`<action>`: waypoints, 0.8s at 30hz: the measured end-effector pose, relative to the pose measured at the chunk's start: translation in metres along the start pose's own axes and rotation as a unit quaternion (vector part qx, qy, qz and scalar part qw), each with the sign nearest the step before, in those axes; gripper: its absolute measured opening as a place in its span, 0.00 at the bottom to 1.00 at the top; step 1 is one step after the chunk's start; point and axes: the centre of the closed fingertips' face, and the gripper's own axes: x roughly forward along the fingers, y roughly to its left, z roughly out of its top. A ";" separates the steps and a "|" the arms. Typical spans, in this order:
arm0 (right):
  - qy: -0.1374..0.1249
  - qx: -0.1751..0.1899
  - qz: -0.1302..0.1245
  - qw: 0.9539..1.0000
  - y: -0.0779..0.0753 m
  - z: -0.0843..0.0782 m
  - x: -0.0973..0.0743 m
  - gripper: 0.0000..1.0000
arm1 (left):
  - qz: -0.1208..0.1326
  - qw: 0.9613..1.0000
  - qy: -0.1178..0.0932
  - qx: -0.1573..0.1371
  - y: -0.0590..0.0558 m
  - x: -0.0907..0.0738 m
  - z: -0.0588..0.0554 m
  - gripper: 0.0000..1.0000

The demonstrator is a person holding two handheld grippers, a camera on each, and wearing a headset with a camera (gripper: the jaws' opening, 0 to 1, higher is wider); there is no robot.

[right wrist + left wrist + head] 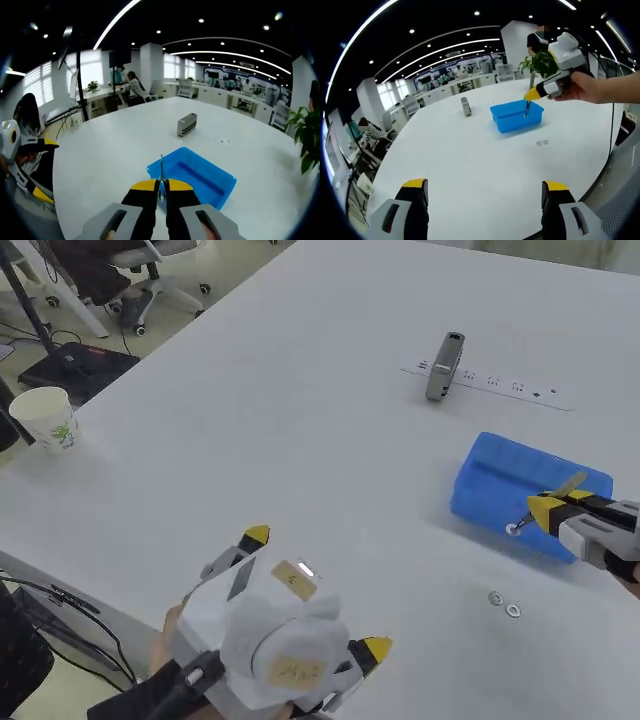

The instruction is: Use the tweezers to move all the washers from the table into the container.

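My right gripper (548, 508) is shut on a pair of thin metal tweezers (528, 521), held over the front wall of the blue container (500, 465). A small washer (514, 530) seems to sit at the tweezers' tip. Two washers (504, 604) lie on the white table just in front of the container. My left gripper (317, 590) hangs open with nothing in it over the table's near edge, well left of the container. In the right gripper view the tweezers (161, 171) stick out of the shut jaws over the container (200, 176). In the left gripper view the washers (542, 143) lie near the container (512, 120).
A grey oblong device (444, 367) stands on a white power strip (500, 384) behind the container. A paper cup (47, 418) sits at the table's left edge. Office chairs (150, 270) and cables lie beyond that edge. A potted plant (539, 64) stands at the far side.
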 end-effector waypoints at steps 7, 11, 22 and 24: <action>-0.008 -0.010 -0.016 1.000 -0.013 0.012 0.008 0.01 | 0.002 1.000 0.002 0.002 0.001 0.000 -0.001 0.96; -0.012 -0.007 -0.026 1.000 -0.021 0.014 0.014 0.01 | 0.005 1.000 0.004 0.001 0.002 0.000 -0.002 0.96; 0.009 -0.001 -0.053 0.999 -0.043 -0.008 0.033 0.02 | 0.004 1.000 0.009 0.004 0.001 0.001 -0.003 0.96; 0.014 -0.001 -0.056 0.998 -0.046 -0.011 0.034 0.02 | 0.003 1.000 0.008 0.004 0.001 0.001 -0.003 0.96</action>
